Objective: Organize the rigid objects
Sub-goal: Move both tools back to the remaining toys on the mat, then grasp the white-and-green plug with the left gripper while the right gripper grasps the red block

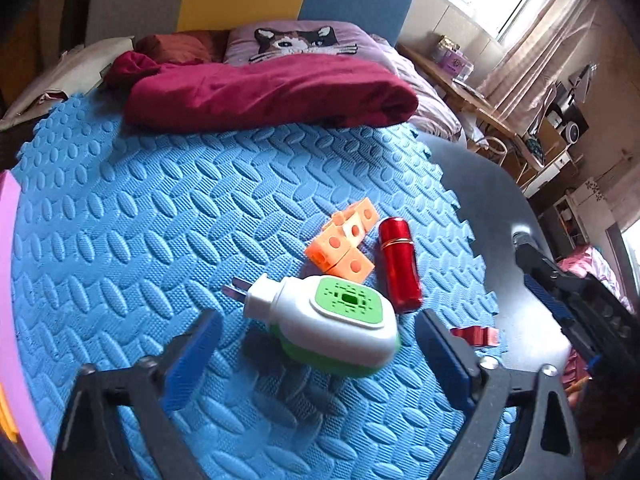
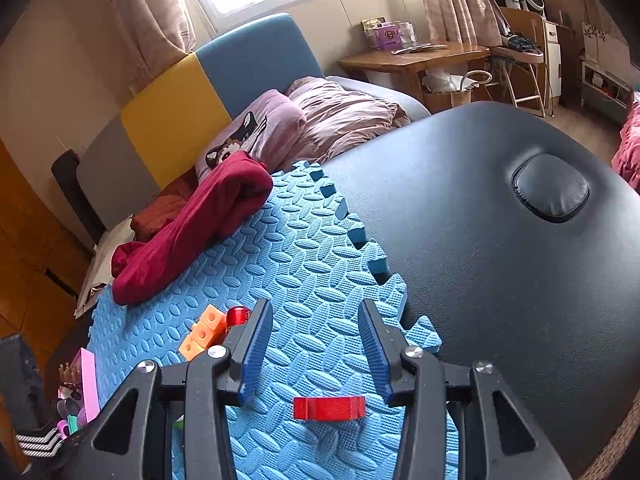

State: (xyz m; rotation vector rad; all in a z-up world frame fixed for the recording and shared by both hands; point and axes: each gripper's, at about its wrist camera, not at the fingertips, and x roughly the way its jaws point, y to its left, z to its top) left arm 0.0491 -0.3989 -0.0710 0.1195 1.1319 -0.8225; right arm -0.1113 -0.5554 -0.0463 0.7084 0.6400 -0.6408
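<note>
A white and green plug-in device (image 1: 328,324) lies on the blue foam mat (image 1: 160,220) between the open fingers of my left gripper (image 1: 320,344), not clasped. Behind it lie orange linked cubes (image 1: 344,244) and a red metal cylinder (image 1: 400,264). A flat red block (image 1: 476,336) lies by the right finger. In the right wrist view the red block (image 2: 329,407) lies on the mat (image 2: 304,264) between the fingers of my open right gripper (image 2: 316,360), near their base. The cubes (image 2: 204,332) and cylinder (image 2: 238,316) show to its left.
A dark red cloth (image 1: 272,92) lies at the mat's far edge, with a cat pillow (image 1: 300,40) behind. The black padded table (image 2: 500,240) extends right of the mat. A pink box (image 2: 86,380) with small items stands at the left edge. My right gripper's fingers (image 1: 560,296) show at the right.
</note>
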